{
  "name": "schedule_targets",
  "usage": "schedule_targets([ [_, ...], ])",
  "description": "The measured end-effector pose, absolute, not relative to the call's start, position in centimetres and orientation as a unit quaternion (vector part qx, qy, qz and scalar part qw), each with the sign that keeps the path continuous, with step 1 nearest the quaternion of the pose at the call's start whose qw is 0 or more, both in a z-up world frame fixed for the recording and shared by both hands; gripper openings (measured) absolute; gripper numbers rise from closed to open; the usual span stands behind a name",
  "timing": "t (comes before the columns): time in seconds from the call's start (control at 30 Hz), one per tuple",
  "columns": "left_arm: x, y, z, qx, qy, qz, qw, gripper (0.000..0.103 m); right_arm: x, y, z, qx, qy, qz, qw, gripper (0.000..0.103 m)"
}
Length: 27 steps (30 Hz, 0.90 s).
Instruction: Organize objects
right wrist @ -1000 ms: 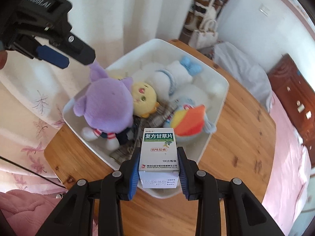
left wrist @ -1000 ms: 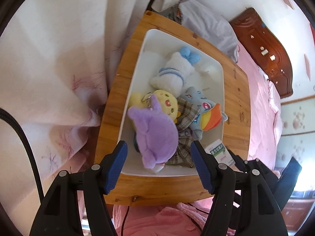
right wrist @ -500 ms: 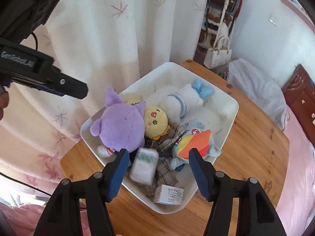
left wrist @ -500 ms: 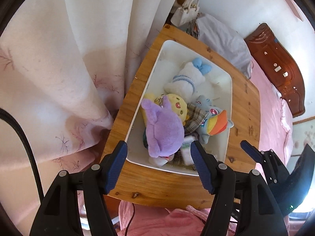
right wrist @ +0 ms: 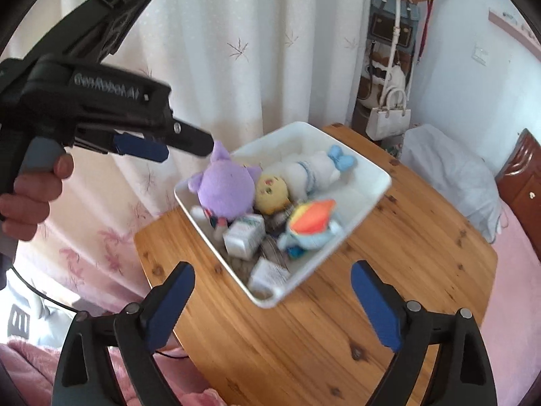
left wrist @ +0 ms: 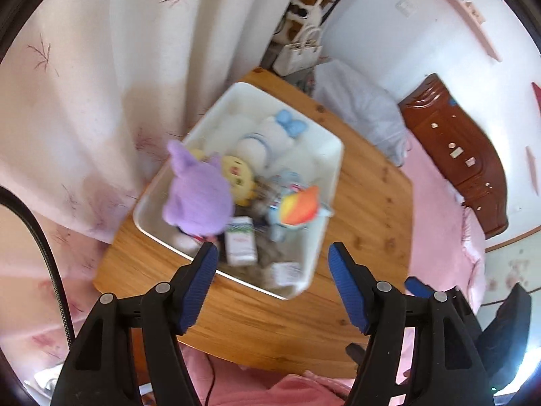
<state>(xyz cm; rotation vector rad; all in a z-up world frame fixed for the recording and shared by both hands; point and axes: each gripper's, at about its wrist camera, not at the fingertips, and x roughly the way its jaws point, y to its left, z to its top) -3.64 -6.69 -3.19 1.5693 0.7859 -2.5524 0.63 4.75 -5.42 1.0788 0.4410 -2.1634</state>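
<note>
A white bin (right wrist: 368, 203) (left wrist: 324, 216) stands on the wooden table (right wrist: 338, 321) (left wrist: 372, 209). In it lie a purple plush (right wrist: 225, 186) (left wrist: 197, 196), a yellow plush (right wrist: 270, 191), a white plush with a blue bow (right wrist: 316, 169), a blue plush with orange (right wrist: 311, 221) (left wrist: 297, 206), and two white medicine boxes (right wrist: 244, 235) (left wrist: 240, 240) (right wrist: 268, 275). My right gripper (right wrist: 272, 304) is open and empty, above the table in front of the bin. My left gripper (left wrist: 272, 282) is open and empty, above the bin's near edge; it also shows in the right wrist view (right wrist: 135, 143).
A white curtain (right wrist: 219, 50) hangs behind the table. A coat rack with bags (right wrist: 389, 67) stands at the back. A pink bed (left wrist: 446, 220) with a dark wooden headboard (left wrist: 456, 155) and a grey bundle (right wrist: 449, 176) lies to the right. Pink fabric (left wrist: 287, 385) is near me.
My right gripper has opened and let the medicine box fall into the bin, then pulled back and up. My left gripper has also drawn back from the bin.
</note>
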Motion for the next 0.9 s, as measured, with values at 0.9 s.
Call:
schedule_targets([
  [0.9,-6.0,6.1,1.8,0.477,0.073,-0.876,-0.014,0.084,0.8,18.9,2.0,0.428,-0.048,-0.892,0.138,0.103],
])
